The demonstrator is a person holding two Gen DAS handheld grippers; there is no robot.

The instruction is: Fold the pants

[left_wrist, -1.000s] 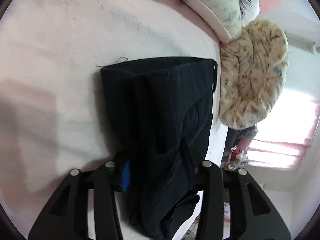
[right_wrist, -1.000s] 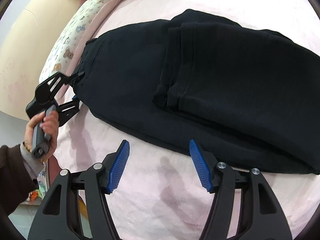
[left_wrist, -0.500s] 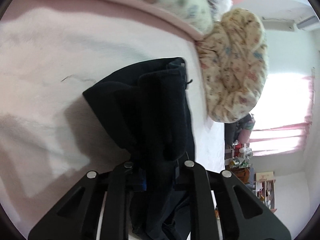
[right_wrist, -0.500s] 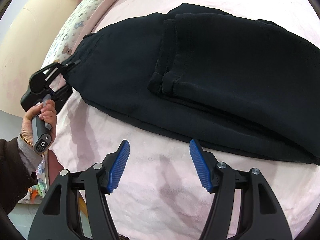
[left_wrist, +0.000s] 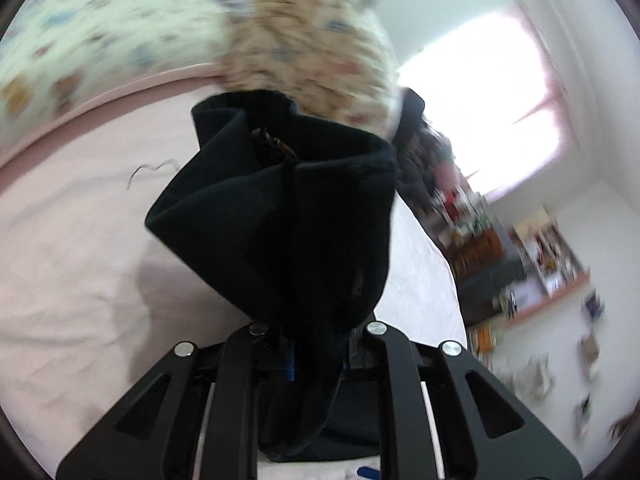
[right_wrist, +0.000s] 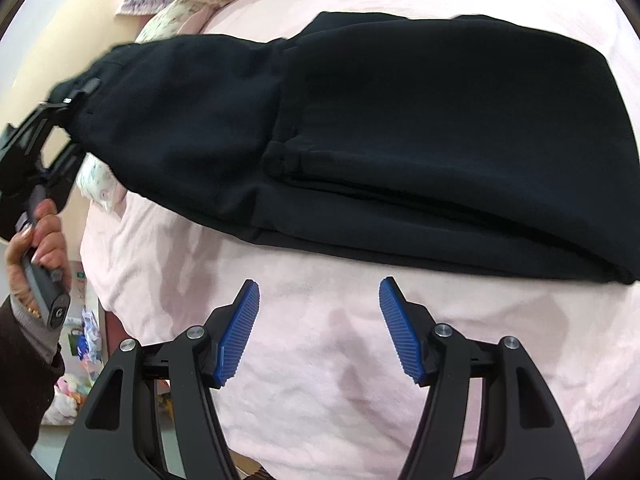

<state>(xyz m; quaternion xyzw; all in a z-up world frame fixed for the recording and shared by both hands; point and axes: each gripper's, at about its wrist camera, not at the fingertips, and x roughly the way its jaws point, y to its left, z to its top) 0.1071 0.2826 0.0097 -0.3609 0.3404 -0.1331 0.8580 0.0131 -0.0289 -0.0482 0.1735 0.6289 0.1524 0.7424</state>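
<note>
Black fleece pants [right_wrist: 400,128], partly folded, lie on the pink blanket [right_wrist: 340,340], one end raised off it.

A: The pants [right_wrist: 400,120]? Matt black cloth, soft and slightly fuzzy.
B: The bed [right_wrist: 340,360] cover is plush pink fleece (faintly mottled); right hand-held gripper [right_wrist: 319,328] pads [right_wrist: 240,332] are ribbed blue.

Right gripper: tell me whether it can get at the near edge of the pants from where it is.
Probably yes. The right gripper hangs open over bare pink bedding, and nothing lies between its jaws and the pants' near edge.
</note>
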